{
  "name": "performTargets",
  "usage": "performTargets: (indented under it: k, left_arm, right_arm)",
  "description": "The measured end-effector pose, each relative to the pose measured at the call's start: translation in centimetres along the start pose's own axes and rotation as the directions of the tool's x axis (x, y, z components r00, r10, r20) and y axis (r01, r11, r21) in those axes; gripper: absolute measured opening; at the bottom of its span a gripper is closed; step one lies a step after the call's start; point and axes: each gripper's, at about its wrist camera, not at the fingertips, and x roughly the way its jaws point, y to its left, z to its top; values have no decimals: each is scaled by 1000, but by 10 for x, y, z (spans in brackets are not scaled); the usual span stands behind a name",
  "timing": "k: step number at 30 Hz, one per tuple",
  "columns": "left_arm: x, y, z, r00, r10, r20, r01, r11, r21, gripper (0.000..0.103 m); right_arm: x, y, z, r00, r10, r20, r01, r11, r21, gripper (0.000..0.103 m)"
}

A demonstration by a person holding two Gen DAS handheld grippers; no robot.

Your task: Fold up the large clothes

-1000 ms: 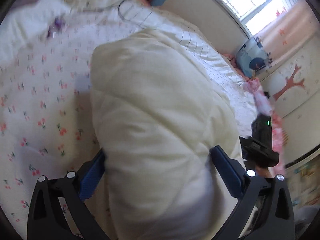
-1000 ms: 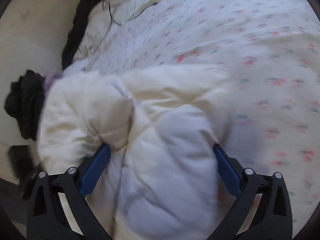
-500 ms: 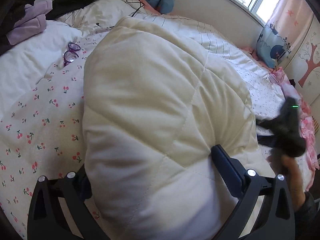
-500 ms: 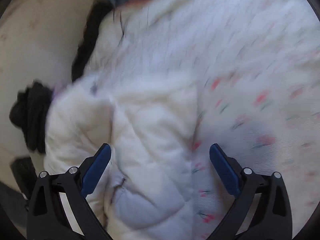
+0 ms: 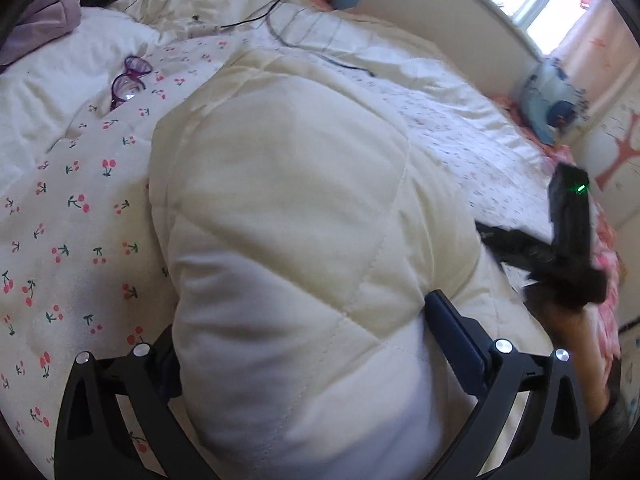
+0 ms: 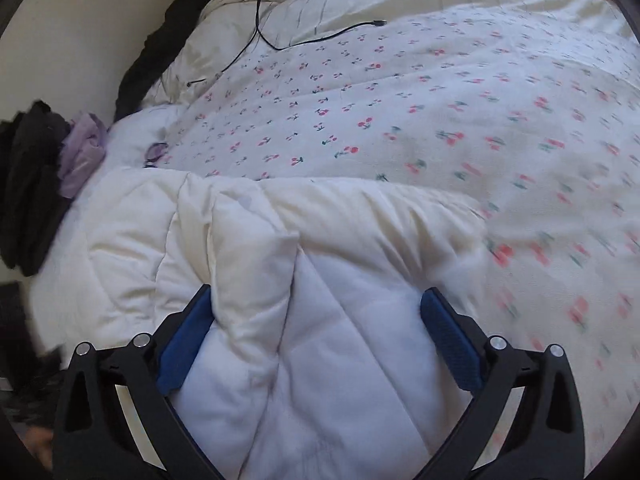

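Observation:
A thick cream quilted coat [image 5: 288,200] lies bunched on the cherry-print bed cover [image 5: 72,216]. My left gripper [image 5: 308,344] stands open, its blue fingers wide apart, and the coat's puffy bulk fills the gap between them. In the right wrist view a folded ridge of the same coat [image 6: 360,220] runs across the bed. My right gripper [image 6: 316,304] is open too, its fingers spread around a pleated part of the coat. The right gripper's black body [image 5: 568,216], lit by a green light, shows at the coat's right edge with a hand [image 5: 568,328] under it.
Purple glasses [image 5: 130,78] lie on the cover left of the coat. A black cable [image 6: 320,38] trails across the far bedding. Dark clothes [image 6: 28,184] and a lilac garment [image 6: 82,152] pile at the left edge. A blue pillow [image 5: 552,100] sits by the window.
The right gripper has shifted so the coat now fills its whole gap, where half a second ago it covered only the left side. The right gripper's body has risen in the left view.

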Motion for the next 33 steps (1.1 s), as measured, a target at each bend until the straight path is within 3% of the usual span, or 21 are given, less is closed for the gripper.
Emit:
performTargets:
  k: [4,5,6,7,9,11,14,17,20,22,26,28,29,30,32,33]
  left_arm:
    - [-33,6,-22,998,-39,50,41,998,-45,98]
    - [-41,-1,-28,997,-30,74,32,999,-25,98]
    - [-46,-8,-35,996,-14,88,13,1000,4,98]
    - [-46,-13,-39,996,1,90,-3,1000,26,98]
    - [-35,-25,-52,998,33,50,-37,997,68,98]
    - [-40,-31,-56,996,66,62,-71,995,68,98]
    - [-52,-36,-62,995,77,61,-81,994,69,98]
    - [-56,-38,-59,994,92,53,-96,992,77,98]
    - [-78,-46,-55,986,88,142,-102,991,91,98]
    - [-73,-55,-55,984,114,137,-133,981,141,98]
    - [-56,-64,-60,971,173,163,-205,958,201,98]
    - [-54,-57,-62,973,149,174,-182,965,188,98]
    - [-54,-56,-61,975,134,179,-168,967,190,98]
    - [-52,-56,-62,975,128,180,-164,964,207,98]
    - [-49,-59,-63,974,150,172,-189,953,237,98]
    - [-50,-60,-63,973,157,168,-195,951,240,98]
  right_arm:
    - [-82,5,-53,991,105,88,-95,990,-107,97]
    - [-85,9,-65,994,79,80,-68,989,-131,97]
    - [-78,15,-90,999,-22,39,29,980,-197,97]
    - [-62,14,-107,997,-75,0,73,971,-226,97]
    - [-39,0,-132,996,-75,-57,64,983,-173,97]
    - [-44,0,-141,995,-81,-55,74,990,-124,97]
    - [-58,12,-152,994,-84,-65,73,984,-164,97]
    - [-68,-2,-144,993,-44,-112,32,993,-114,97]
    - [-110,19,-127,997,-72,34,76,986,-149,97]
    - [-127,36,-109,990,-68,121,88,982,-165,97]
    - [-119,64,-62,966,-139,219,181,966,-186,97]
    - [-70,55,-50,957,-254,139,275,947,-165,97]
    - [-41,46,-51,966,-246,78,256,951,-172,97]
    - [-23,28,-54,983,-181,33,184,976,-116,97]
    - [-27,12,-52,993,-116,-5,116,993,-36,97]
    - [-36,14,-51,990,-137,-21,136,990,-37,97]
